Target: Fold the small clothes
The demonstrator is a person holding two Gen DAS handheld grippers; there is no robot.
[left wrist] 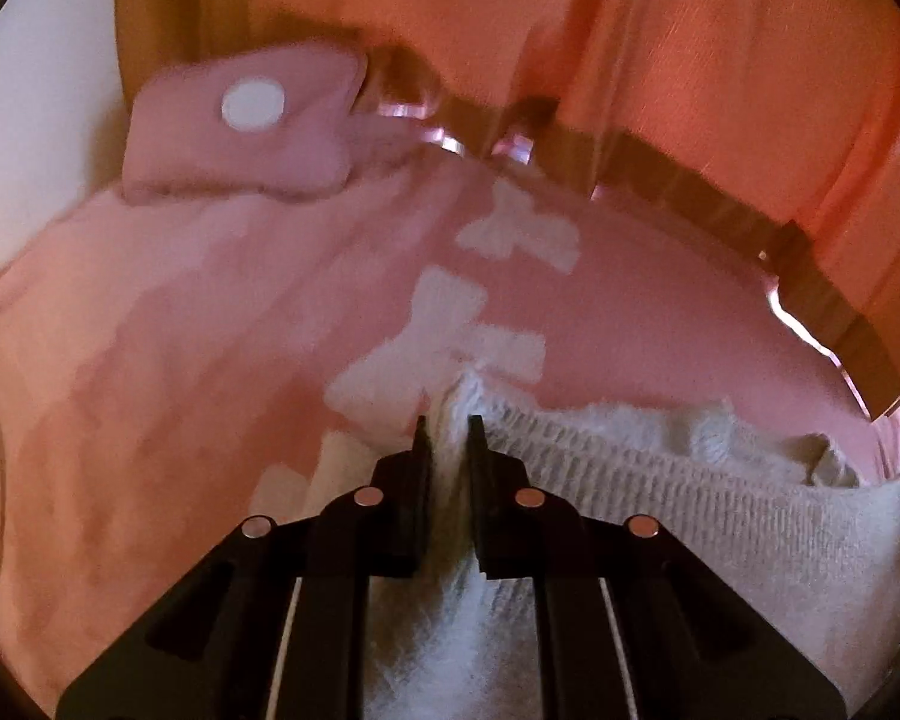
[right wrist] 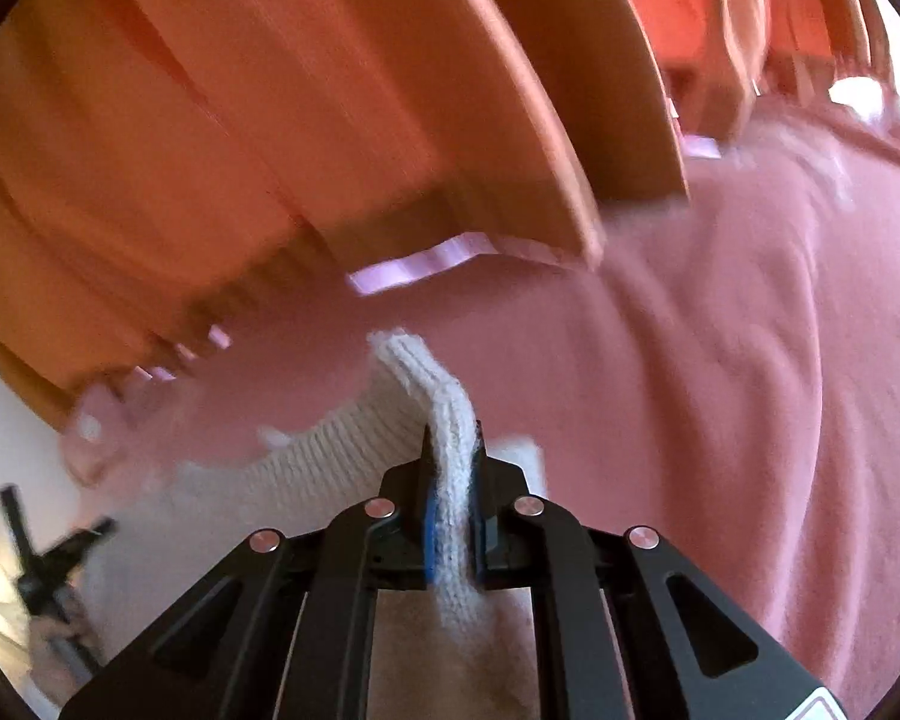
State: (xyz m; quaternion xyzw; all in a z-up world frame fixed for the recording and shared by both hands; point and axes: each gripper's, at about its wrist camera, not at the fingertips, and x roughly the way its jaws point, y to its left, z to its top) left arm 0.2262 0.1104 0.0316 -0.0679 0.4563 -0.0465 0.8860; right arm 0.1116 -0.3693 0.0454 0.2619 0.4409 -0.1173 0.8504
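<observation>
Both grippers are clenched on the same white knit garment [left wrist: 660, 480], each pinching a ribbed fold of it between its black fingers. From the left wrist view, the left gripper [left wrist: 450, 420] has its jaws nearly closed with a raised ridge of the cream fabric squeezed between them, and the rest of the knit spreads away to the right over the pink bedcover [left wrist: 150, 330]. From the right wrist view, the right gripper [right wrist: 453, 438] grips a narrow ribbed edge that stands up out of its jaws and curls over to the left; a blue pad shows on the inner face of one finger [right wrist: 429, 534]. The garment lies near the far edge of the bedcover, close to where the orange curtain [left wrist: 690, 60] hangs down behind it. White bow shapes [left wrist: 450, 306] are printed on the bedcover just beyond the left gripper's tips. A pink pillow [left wrist: 240, 132] with a white dot rests at the far left corner of the bed, well apart from the garment. Some dark stand-like object [right wrist: 48, 558] sits low at the left of the right wrist view, too blurred to identify.
</observation>
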